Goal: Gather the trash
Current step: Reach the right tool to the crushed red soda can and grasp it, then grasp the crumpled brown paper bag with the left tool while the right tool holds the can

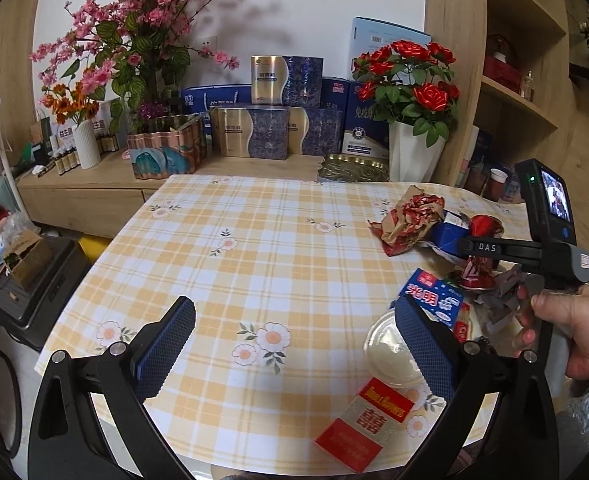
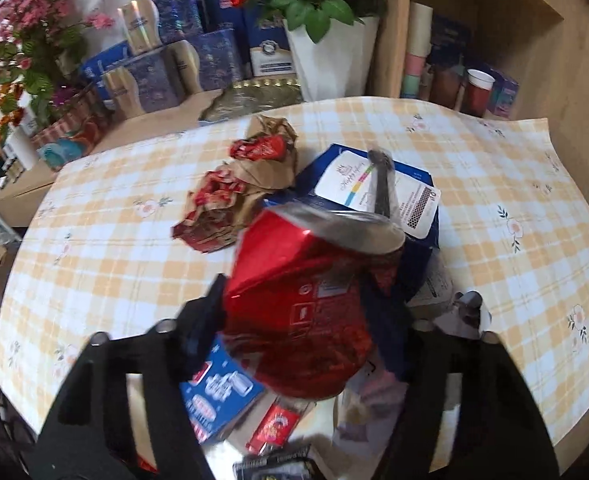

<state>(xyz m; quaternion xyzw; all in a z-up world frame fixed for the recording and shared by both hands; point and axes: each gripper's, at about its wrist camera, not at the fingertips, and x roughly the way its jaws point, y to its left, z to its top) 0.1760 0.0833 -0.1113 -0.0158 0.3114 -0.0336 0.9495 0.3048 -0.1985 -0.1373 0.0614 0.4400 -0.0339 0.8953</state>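
R fingers [image 2: 294, 312] clamp the crushed red can [image 2: 298, 304], centre frame, atop the trash pile [image 2: 374, 200]. Lift straight up w/ firm squeeze. L fingers [image 1: 294, 344] wide open, empty, over desk [image 1: 254, 248], lower frame.

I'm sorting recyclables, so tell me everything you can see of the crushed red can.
The crushed red can looks like thin shiny metal, badly dented, with white printed symbols on its side and a silvery end tilted up toward the blue box behind it. It sits between the fingers of the right tongs, which press on its sides, above the trash pile on the checked tablecloth.
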